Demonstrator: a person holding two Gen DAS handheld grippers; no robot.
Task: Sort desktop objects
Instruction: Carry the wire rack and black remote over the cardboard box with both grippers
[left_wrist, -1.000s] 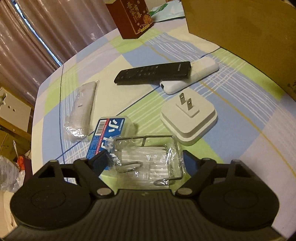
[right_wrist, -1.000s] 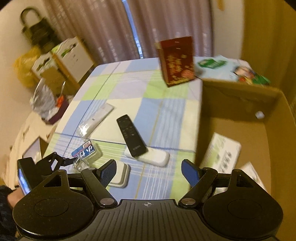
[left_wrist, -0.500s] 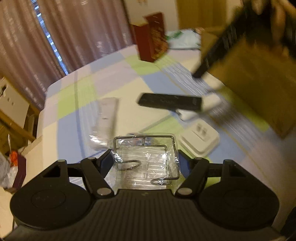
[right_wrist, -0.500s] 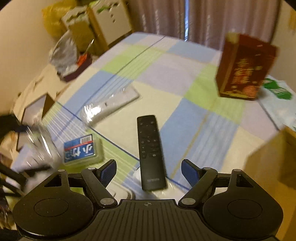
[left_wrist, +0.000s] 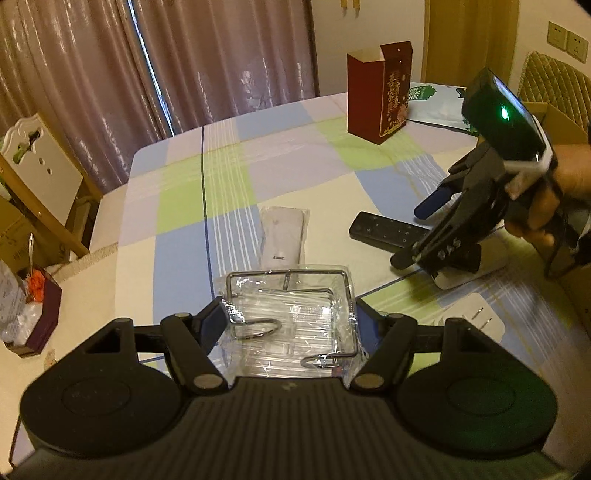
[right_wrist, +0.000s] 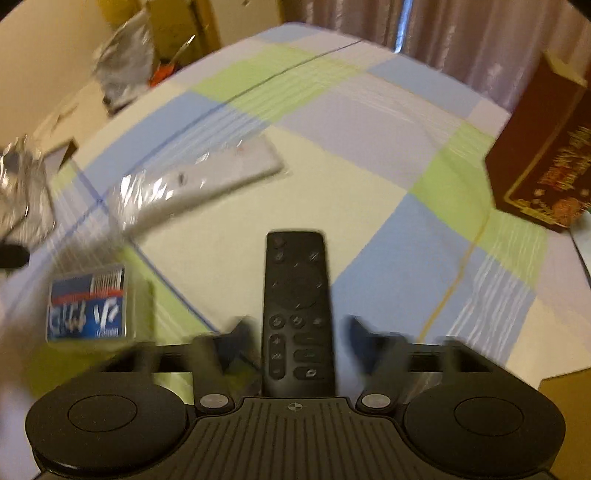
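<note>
My left gripper (left_wrist: 290, 317) is shut on a bagged wire hook rack (left_wrist: 291, 317) and holds it above the checked tablecloth. My right gripper (right_wrist: 299, 330) is open, its fingers on either side of a black remote (right_wrist: 297, 314) that lies on the table; it also shows in the left wrist view (left_wrist: 424, 229), over the same remote (left_wrist: 384, 230). A white remote (left_wrist: 469, 273) lies under the black one. A wrapped white remote (left_wrist: 282, 240) (right_wrist: 195, 181), a blue-labelled clear box (right_wrist: 86, 304) and a white plug adapter (left_wrist: 476, 321) lie on the table.
A dark red carton (left_wrist: 384, 88) (right_wrist: 543, 158) stands at the far side. A cardboard box (left_wrist: 561, 118) stands at the right. White and green packets (left_wrist: 436, 103) lie beyond the carton. Clutter and furniture (left_wrist: 33, 184) stand past the table's left edge.
My left gripper has lifted the bagged rack off the table and tilted up. My right gripper has swung left and come down, its fingers now astride the black remote.
</note>
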